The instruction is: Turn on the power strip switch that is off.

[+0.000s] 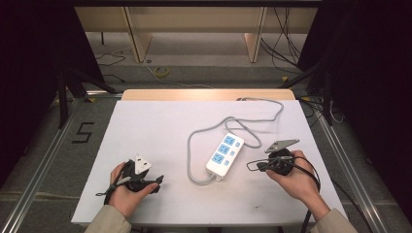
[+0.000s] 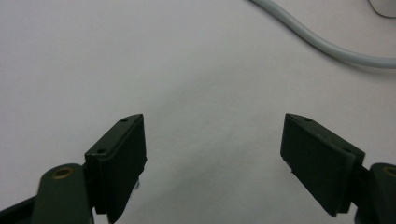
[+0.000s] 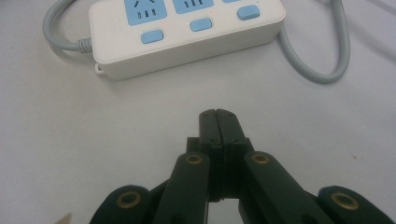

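Worktop (image 1: 160, 131): white sheet over a wooden top, wood strip exposed along 12 o'clock edge. White power strip (image 1: 224, 154) with blue sockets lies flat right of centre. Its grey cable (image 1: 194, 141) loops on the sheet toward 9, then off at 12–1 o'clock.

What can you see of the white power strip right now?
The power strip is a white plastic block lying flat on the white table, angled, between the two grippers. It has three light-blue sockets in a row, each with a blue button beside it. Its grey cable leaves the near end, loops around and runs off the far edge. Neither gripper touches it.
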